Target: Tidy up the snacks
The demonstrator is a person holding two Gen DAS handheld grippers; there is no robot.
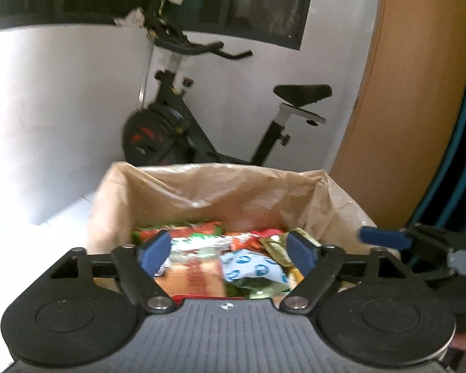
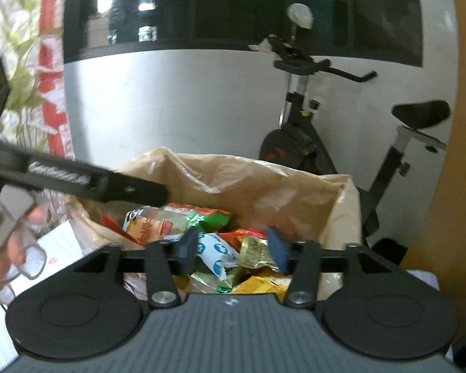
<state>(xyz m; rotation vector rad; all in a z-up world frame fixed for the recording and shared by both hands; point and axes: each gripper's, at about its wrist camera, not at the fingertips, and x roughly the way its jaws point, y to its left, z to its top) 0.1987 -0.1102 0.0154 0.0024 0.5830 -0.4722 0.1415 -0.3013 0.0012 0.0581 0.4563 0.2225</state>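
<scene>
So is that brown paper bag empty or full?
Fairly full: the paper bag stands open, and snack packets are piled inside, well below its rim.

Both wrist views close above the open paper bag (image 1: 220, 186) (image 2: 264, 183), facing the wall at 12 o'clock — shared: bag, exercise bike (image 1: 177, 130) (image 2: 298, 146); left view's bike nearer 11, right's 1.

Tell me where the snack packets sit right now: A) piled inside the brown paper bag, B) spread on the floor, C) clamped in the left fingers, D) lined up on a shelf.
A: the snack packets lie heaped inside the open brown paper bag, and both grippers are open above it.
</scene>
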